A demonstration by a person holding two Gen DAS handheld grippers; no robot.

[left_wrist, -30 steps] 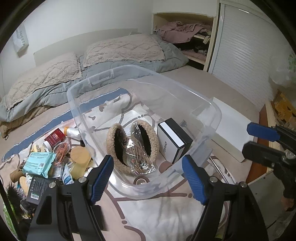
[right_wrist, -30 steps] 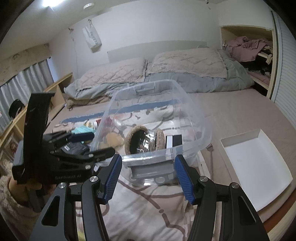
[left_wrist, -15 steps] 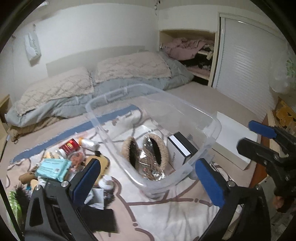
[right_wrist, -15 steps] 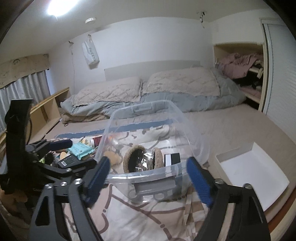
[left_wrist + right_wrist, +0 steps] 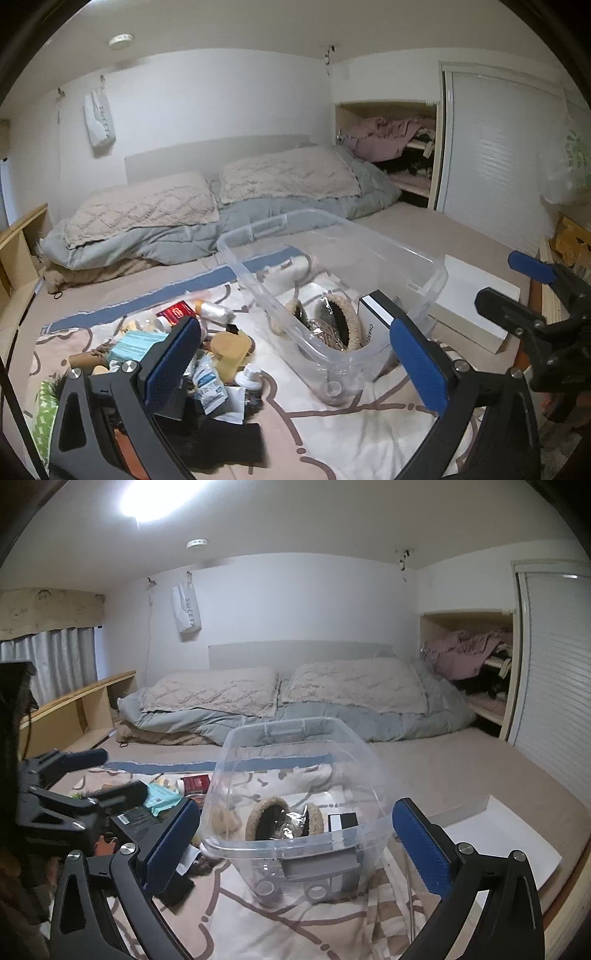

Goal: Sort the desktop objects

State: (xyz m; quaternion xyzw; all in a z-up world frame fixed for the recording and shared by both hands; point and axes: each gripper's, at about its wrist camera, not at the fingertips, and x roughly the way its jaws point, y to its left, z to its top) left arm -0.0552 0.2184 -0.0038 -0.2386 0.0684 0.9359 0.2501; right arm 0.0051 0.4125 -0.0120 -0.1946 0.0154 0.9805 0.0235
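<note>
A clear bin (image 5: 334, 275) stood on the patterned blanket (image 5: 321, 439) spread over the bed, and it served as the collecting point for the sort. Inside the bin lay a woven slipper-like pair (image 5: 334, 325) with a crinkly clear packet tucked against it, and a black-and-white box (image 5: 376, 317) stood upright at the bin's right end. That looked like the only part of the job done.

Most of the work was still ahead, by my reading. Just left of the bin sat a loose heap: a teal packet (image 5: 135, 345), a red box (image 5: 176, 312), a white bottle (image 5: 216, 311) lying on its side, a tan round lid (image 5: 231, 345), a small white jar (image 5: 249, 376), foil sachets (image 5: 208, 384) and a dark box (image 5: 135, 816) near the front edge. None of these touched the bin's inside.

The left gripper (image 5: 295, 363) hung above the blanket in front of the bin, jaws spread wide, holding nothing. The right gripper (image 5: 295, 843) was likewise spread wide and empty, aimed at the bin's near wall from in front of it. A white tray (image 5: 495, 843) lay to the right of the bin with nothing visible in it.

The next step would probably be a reach toward the heap left of the bin.
</note>
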